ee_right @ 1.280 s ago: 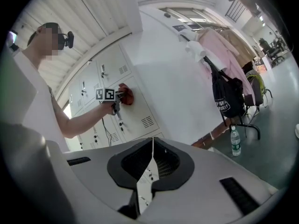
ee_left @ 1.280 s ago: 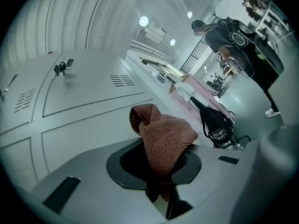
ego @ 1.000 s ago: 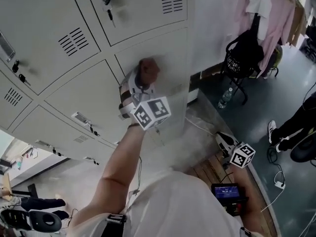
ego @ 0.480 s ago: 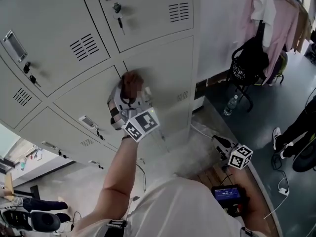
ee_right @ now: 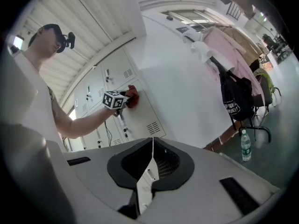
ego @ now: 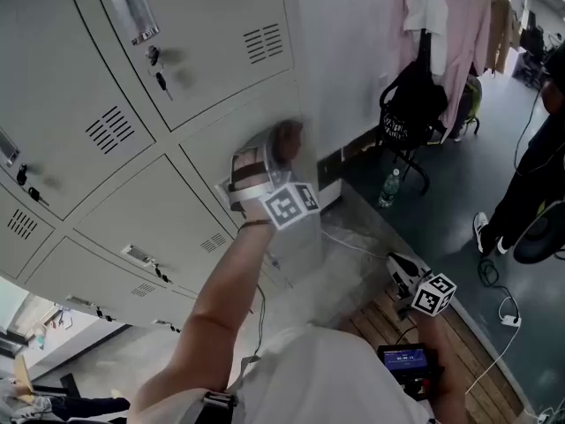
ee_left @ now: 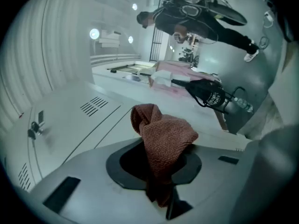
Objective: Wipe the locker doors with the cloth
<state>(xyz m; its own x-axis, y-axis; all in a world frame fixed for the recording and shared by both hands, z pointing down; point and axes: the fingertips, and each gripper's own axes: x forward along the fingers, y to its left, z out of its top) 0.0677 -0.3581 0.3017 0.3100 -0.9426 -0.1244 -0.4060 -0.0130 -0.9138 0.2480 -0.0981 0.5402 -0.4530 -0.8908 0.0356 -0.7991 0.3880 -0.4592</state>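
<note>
Grey locker doors (ego: 203, 25) ahead. Presses the cloth (ee_left: 163, 134), clamped in the left gripper (ee_left: 161, 157), on the rightmost door; holds the right gripper (ee_right: 151, 148) closed, empty. Seems mid-wipe, other doors probably left.

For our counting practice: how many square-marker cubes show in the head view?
2. One is on the left gripper, holding the cloth at a locker door; the other on the right gripper, low at right. None seems hidden.
</note>
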